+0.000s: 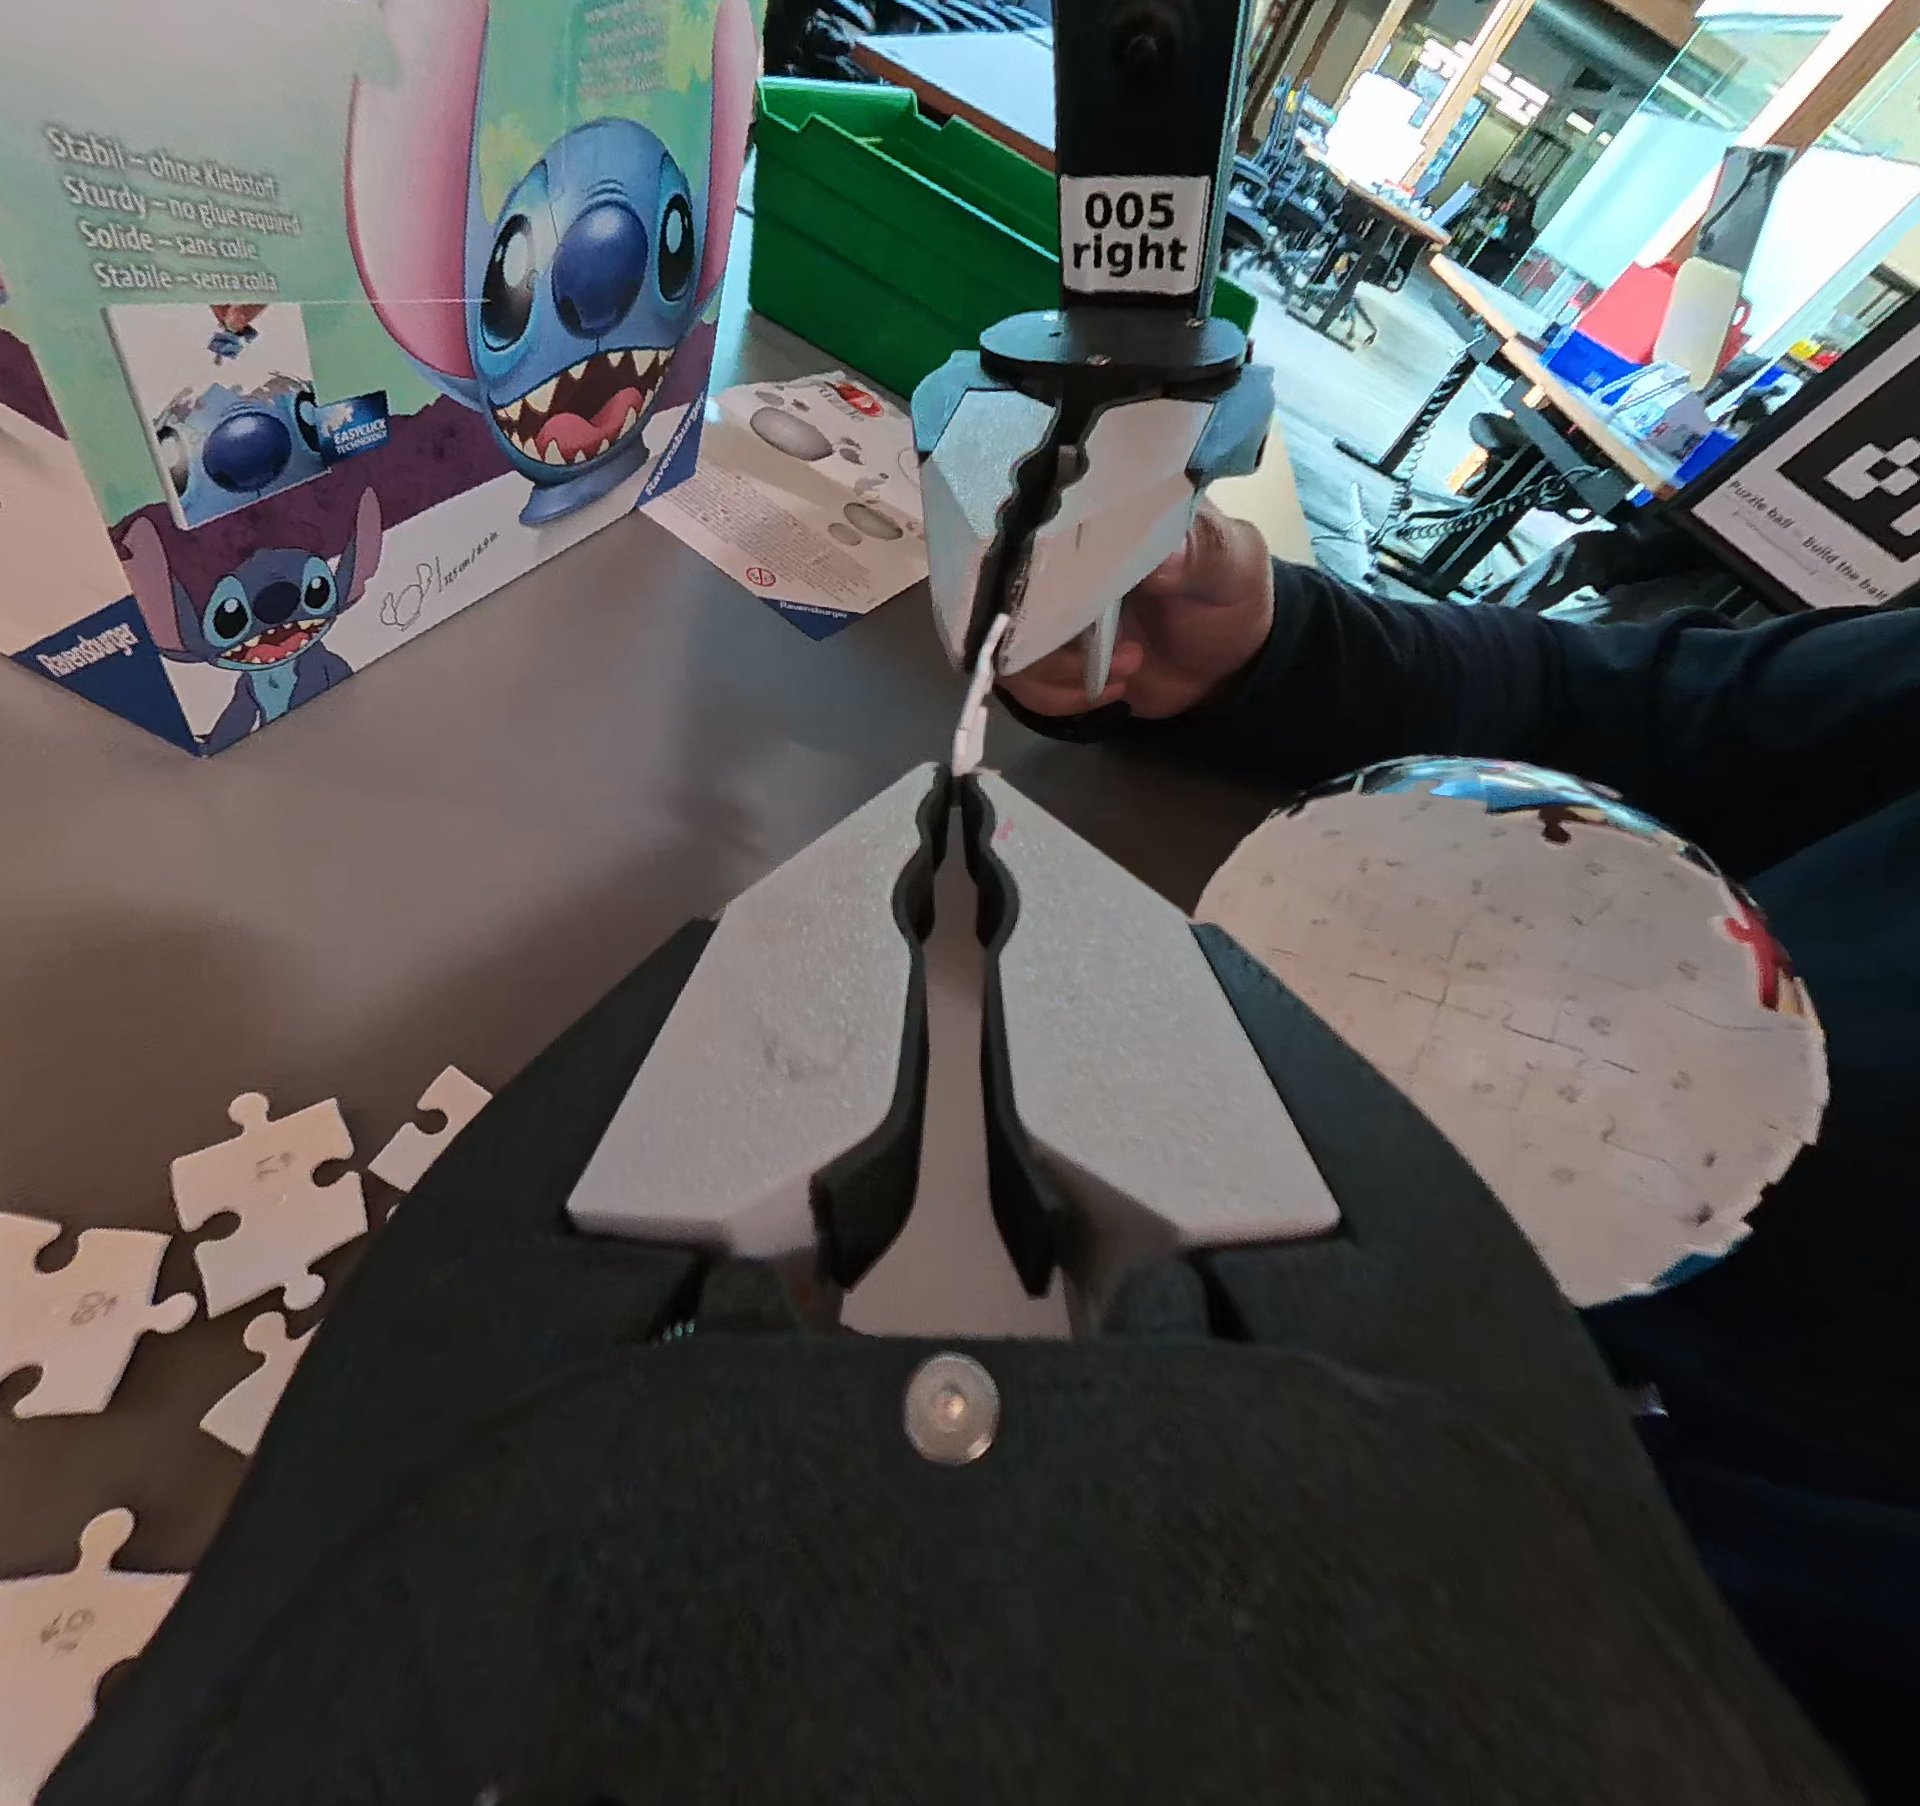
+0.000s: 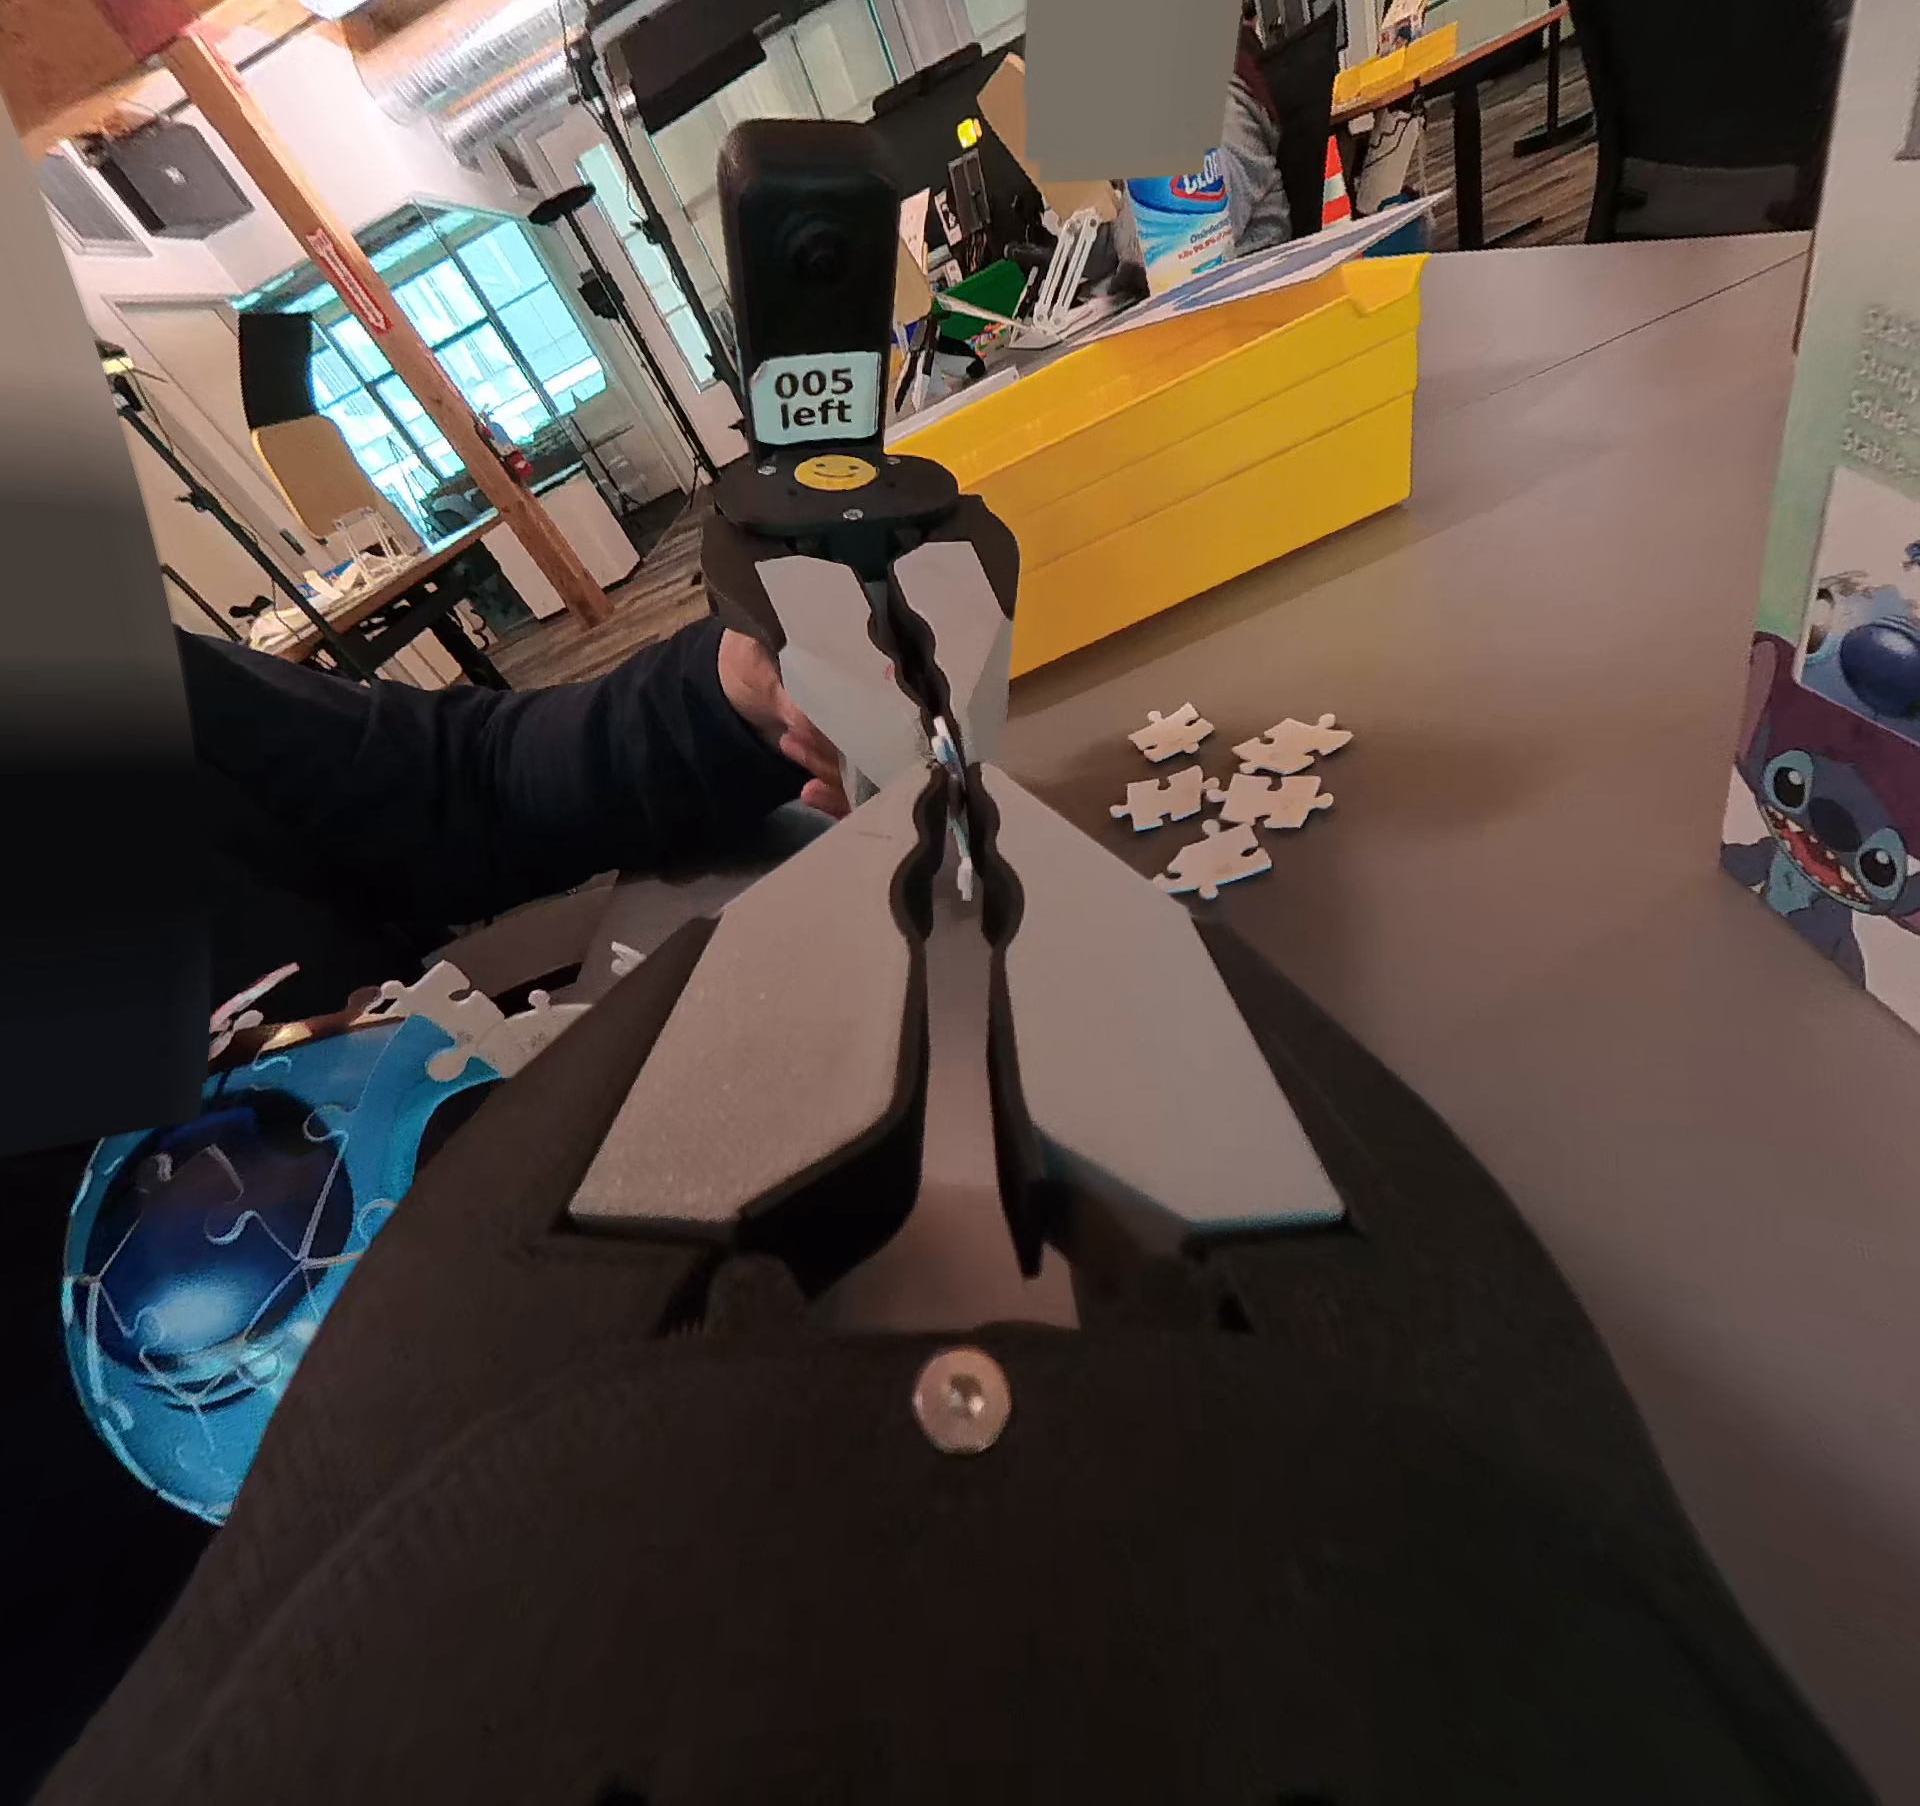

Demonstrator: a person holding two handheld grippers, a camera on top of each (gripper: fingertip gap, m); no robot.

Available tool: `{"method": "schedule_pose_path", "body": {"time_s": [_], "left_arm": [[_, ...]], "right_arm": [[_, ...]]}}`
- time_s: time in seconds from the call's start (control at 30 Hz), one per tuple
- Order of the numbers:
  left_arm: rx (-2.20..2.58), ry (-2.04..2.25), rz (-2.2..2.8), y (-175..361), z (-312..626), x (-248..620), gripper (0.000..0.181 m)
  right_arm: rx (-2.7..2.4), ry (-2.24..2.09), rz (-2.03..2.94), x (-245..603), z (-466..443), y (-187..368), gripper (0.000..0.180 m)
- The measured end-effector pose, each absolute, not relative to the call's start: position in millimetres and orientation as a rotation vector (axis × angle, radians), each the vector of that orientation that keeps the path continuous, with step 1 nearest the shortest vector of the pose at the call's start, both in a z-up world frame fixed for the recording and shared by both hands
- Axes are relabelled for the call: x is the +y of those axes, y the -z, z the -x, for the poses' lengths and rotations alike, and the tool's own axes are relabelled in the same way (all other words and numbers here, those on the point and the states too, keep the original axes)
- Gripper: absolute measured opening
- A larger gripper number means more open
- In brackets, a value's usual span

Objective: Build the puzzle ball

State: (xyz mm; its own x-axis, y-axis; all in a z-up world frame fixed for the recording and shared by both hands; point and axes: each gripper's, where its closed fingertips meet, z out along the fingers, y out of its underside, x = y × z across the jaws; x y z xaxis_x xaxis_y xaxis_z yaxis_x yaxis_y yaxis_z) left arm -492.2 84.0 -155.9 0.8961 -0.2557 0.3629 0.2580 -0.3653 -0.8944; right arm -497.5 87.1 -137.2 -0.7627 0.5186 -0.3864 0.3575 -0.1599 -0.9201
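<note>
A white puzzle piece (image 1: 977,702) hangs edge-on in the air between the two grippers, which meet tip to tip above the grey table. My right gripper (image 1: 992,634) is shut on its far end; the piece also shows between that gripper's fingers in the right wrist view (image 2: 962,863). My left gripper (image 1: 956,785) is shut with its tips on the piece's near end. In the right wrist view, the left gripper (image 2: 940,733) faces the right gripper (image 2: 951,800). The part-built puzzle ball (image 1: 1507,1008) lies on its side by the person's arm, white inside, blue outside (image 2: 208,1289).
Loose white pieces lie face down on the table (image 1: 270,1206) (image 2: 1236,790). The puzzle box (image 1: 364,302) stands at the back, with an instruction sheet (image 1: 800,499) and green bins (image 1: 883,229) beside it. Yellow bins (image 2: 1195,468) stand at the far edge. The tips of both grippers are at nearly the same place.
</note>
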Motion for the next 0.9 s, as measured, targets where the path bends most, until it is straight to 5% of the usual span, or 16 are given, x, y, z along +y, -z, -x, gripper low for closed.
{"method": "schedule_pose_path", "body": {"time_s": [0.9], "left_arm": [[0.039,0.489,2.03,177,476,83,0.0]], "right_arm": [[-2.222,-1.795,1.004,87,483,160,0.0]]}}
